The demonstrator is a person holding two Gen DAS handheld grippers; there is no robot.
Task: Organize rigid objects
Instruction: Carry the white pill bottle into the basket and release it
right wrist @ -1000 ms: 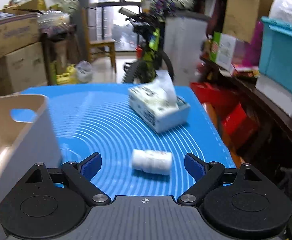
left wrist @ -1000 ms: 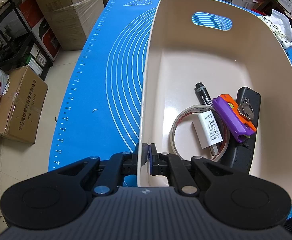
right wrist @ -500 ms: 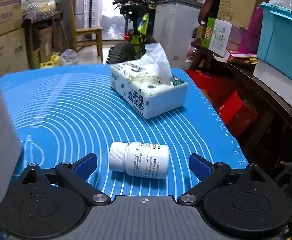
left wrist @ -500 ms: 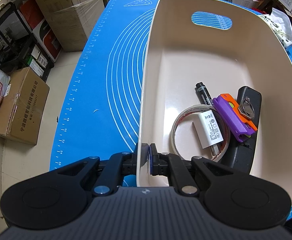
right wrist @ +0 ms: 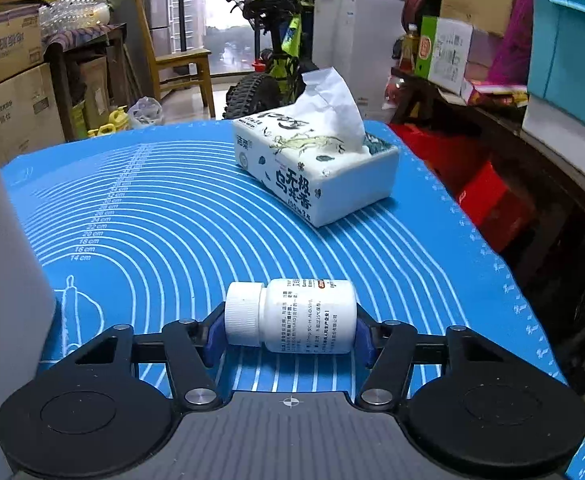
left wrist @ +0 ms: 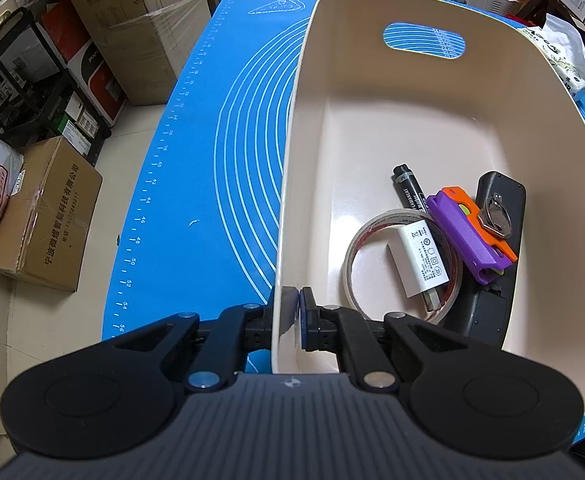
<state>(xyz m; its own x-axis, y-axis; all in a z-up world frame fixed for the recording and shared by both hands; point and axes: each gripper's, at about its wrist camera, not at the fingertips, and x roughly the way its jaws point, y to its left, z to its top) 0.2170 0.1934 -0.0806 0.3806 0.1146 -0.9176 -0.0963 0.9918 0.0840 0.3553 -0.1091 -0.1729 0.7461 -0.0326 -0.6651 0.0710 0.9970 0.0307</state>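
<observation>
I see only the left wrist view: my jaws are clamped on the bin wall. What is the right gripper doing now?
Observer: The right gripper has closed around a white pill bottle that lies on its side on the blue mat.
Operator: Where do the jaws touch it?
Observer: One pad is at the cap, the other at the bottom end.
Operator: Is anything close behind it?
Observer: A tissue pack sits farther back on the mat, apart from the bottle.
Operator: And my bin?
Observer: Its wall shows at the left edge of the right view.
</observation>
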